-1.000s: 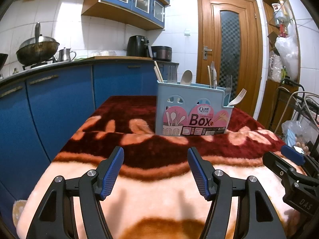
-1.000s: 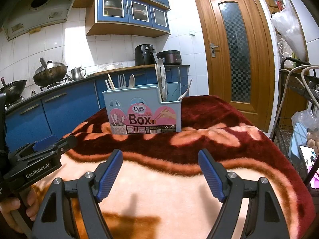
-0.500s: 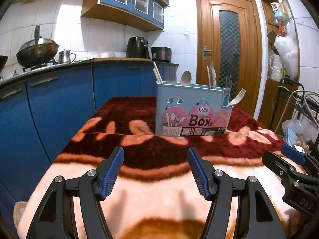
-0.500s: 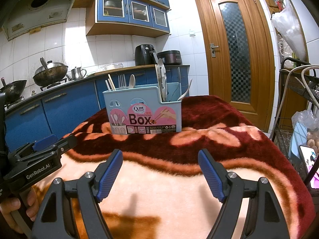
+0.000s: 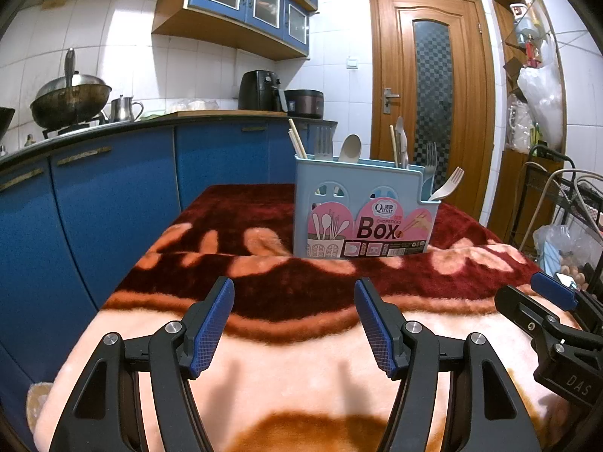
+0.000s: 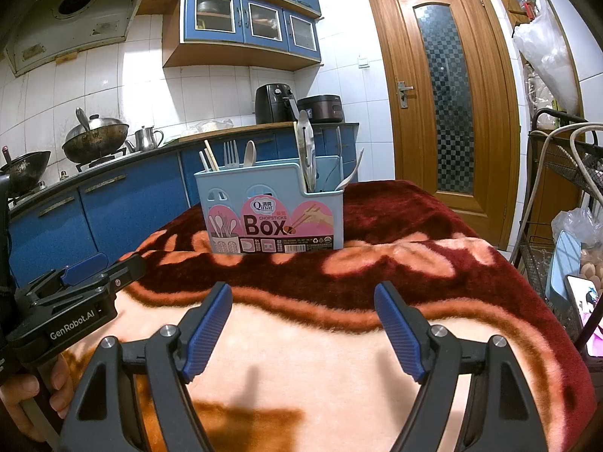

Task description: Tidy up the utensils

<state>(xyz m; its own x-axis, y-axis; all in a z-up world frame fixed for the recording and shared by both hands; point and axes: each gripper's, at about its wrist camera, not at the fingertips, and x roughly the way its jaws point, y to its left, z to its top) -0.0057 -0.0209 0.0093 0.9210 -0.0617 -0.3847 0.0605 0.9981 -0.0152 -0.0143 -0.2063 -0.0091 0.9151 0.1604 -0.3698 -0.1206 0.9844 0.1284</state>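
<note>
L gripper [image 5: 294, 324] & R gripper [image 6: 303, 327]: both spread wide, holding nothing, above blanket [image 6: 301, 358]; utensil box [image 6: 269, 214] at 12 o'clock, well apart.

A pale blue utensil box [image 5: 363, 211] is standing upright on the blanket, at twelve o'clock from both cameras, its pink "Box" label facing them. Chopsticks [image 5: 297, 143], a fork [image 5: 323, 142] and a beige spoon [image 5: 350, 147] are poking up from its taller back compartment, while a beige fork [image 5: 447, 184] is leaning out toward two o'clock from the lower side compartment.
</note>
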